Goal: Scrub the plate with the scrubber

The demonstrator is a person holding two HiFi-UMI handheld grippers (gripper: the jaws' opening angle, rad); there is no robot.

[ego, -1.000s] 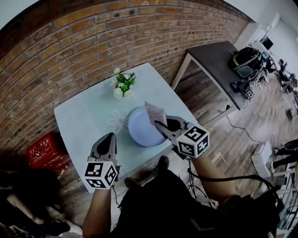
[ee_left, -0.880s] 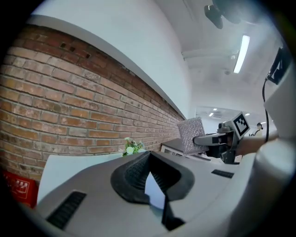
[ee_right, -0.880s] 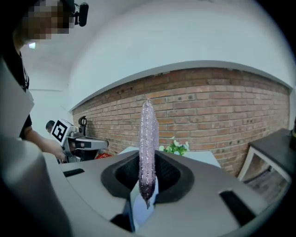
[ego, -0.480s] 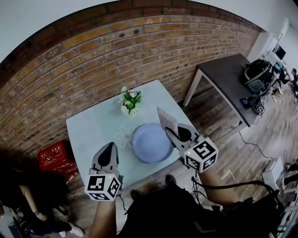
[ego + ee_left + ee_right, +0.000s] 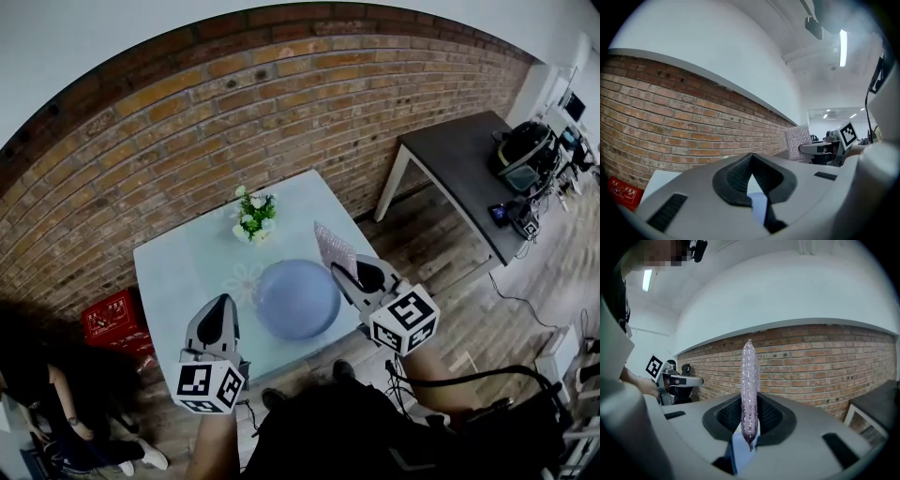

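Plate [image 5: 298, 299] lay on the table [image 5: 178, 262], at 8 o'clock from the nearer right tool [image 5: 336, 270], which was clamped on the upright scrubber [image 5: 335, 248]; the left tool [image 5: 223, 302] was closed, empty.

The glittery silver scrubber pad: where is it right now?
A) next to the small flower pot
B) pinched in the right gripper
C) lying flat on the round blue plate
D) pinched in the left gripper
B: the right gripper view shows the glittery silver scrubber pad standing edge-on, clamped between the jaws of the right gripper.
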